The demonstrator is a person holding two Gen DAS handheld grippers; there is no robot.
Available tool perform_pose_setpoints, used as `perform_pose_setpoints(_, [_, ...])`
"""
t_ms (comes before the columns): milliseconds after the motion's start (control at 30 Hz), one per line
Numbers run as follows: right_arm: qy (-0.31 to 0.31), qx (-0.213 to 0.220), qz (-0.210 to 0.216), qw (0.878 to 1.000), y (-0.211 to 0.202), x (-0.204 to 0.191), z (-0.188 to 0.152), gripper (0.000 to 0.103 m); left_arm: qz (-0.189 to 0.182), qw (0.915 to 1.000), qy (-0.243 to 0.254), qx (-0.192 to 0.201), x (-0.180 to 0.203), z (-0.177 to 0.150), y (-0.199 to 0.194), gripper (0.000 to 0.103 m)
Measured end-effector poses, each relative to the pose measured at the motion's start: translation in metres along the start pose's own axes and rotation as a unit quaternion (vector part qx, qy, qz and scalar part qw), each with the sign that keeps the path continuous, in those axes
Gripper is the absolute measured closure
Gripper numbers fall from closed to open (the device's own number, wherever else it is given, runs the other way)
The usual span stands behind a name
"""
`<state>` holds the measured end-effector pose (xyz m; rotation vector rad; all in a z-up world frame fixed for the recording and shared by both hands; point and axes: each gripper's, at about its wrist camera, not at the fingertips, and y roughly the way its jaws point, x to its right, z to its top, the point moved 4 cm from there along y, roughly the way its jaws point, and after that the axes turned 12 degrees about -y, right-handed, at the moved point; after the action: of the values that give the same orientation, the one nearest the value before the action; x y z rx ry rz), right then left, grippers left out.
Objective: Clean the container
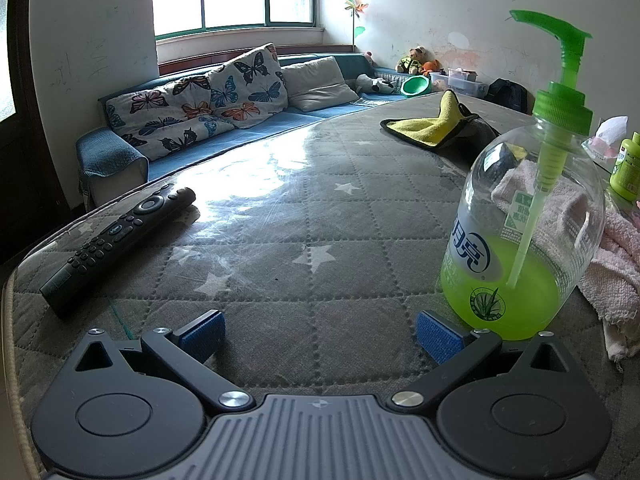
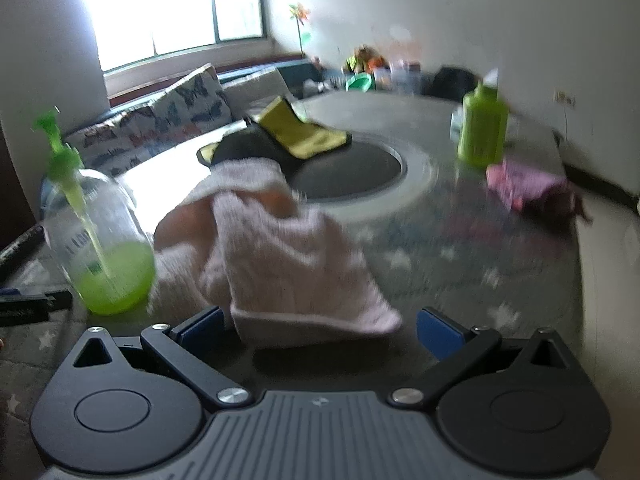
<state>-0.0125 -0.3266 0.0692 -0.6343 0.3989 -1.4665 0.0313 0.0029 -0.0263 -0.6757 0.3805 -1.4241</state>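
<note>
the left claw (image 1: 320,334) sits low over the grey star-quilted tabletop (image 1: 280,240), level and pointing forward, its blue pads (image 1: 202,334) spread wide with nothing between them. the pump bottle (image 1: 524,236), clear with green liquid in its bottom part, stands upright at the right of the left wrist view, just beyond the right pad and outside the gap. a black remote (image 1: 116,240) lies at the left of that frame, and a yellow cloth (image 1: 424,124) lies farther back, upper right.

the right claw (image 2: 320,334) is also held low and level, its fingers (image 2: 438,336) spread apart. a pale pink towel (image 2: 280,248) lies crumpled on the tabletop in the centre of the blurred right wrist view, its near edge reaching just beside the left pad; whether it touches is unclear. the pump bottle appears at the left of this frame, beside the towel. a small green bottle (image 2: 482,128) stands at the upper right, with a pink cloth (image 2: 524,186) near it.
</note>
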Motion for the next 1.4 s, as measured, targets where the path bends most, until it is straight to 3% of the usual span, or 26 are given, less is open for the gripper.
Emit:
perform_pose_setpoints(233, [-0.025, 0.05, 0.025, 0.998, -0.011, -0.001, 0.039, 0.0, 0.0, 1.0, 0.0, 0.0, -0.001, 0.0, 0.001, 0.0])
perform_pose_setpoints(633, [-0.051, 0.002, 0.053, 0.997, 0.065, -0.023, 0.071, 0.0, 0.0, 1.0, 0.0, 0.0, -0.002, 0.0, 0.001, 0.0])
perform_pose_setpoints(933, [-0.043, -0.054, 0.066, 0.995, 0.094, -0.034, 0.047, 0.004, 0.0, 1.0, 0.0, 0.0, -0.003, 0.0, 0.001, 0.0])
perform_pose_setpoints(1167, [-0.041, -0.056, 0.068, 0.995, 0.074, -0.033, 0.033, 0.01, 0.0, 1.0, 0.0, 0.0, -0.005, 0.0, 0.002, 0.0])
perform_pose_setpoints(1400, [-0.049, -0.066, 0.085, 0.993, 0.041, -0.034, 0.014, 0.009, -0.007, 1.0, 0.005, -0.002, -0.004, -0.002, -0.001, 0.0])
